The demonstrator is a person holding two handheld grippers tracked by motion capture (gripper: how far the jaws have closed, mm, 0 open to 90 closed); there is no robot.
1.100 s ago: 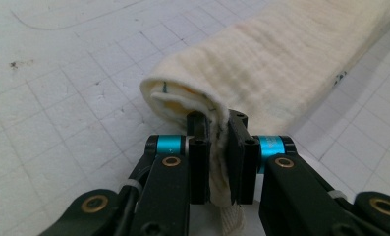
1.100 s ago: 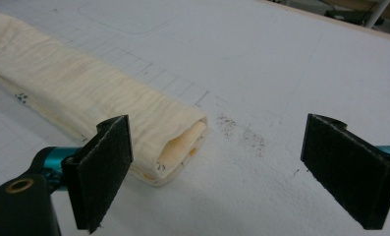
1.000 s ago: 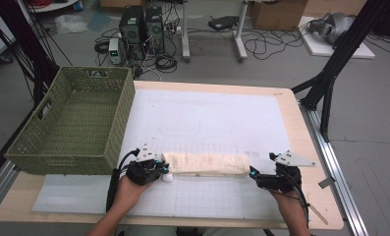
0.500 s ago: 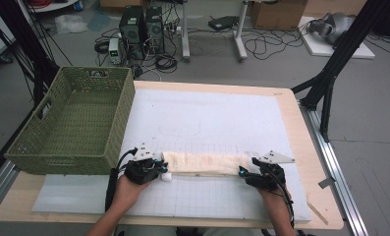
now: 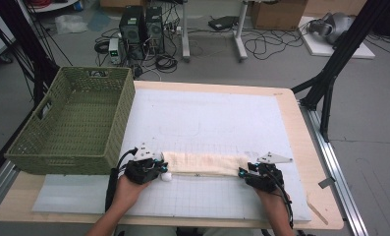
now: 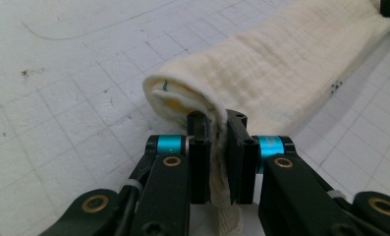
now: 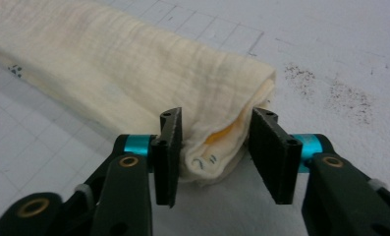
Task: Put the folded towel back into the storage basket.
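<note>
One folded cream cloth (image 5: 205,163) lies at the bench's (image 5: 286,113) 6 o'clock edge. Left gripper (image 6: 218,129) clamps one end; right gripper (image 7: 213,132) has been closing, jaws not yet pinching the other.

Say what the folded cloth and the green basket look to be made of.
Folded cloth: cream woven fabric, probably cotton gauze; matte, with a fine crinkled weave and soft layered edges.
Green basket: olive, woven-looking walls with cut-out handles; likely moulded plastic, though dyed wicker can't be ruled out.
</note>
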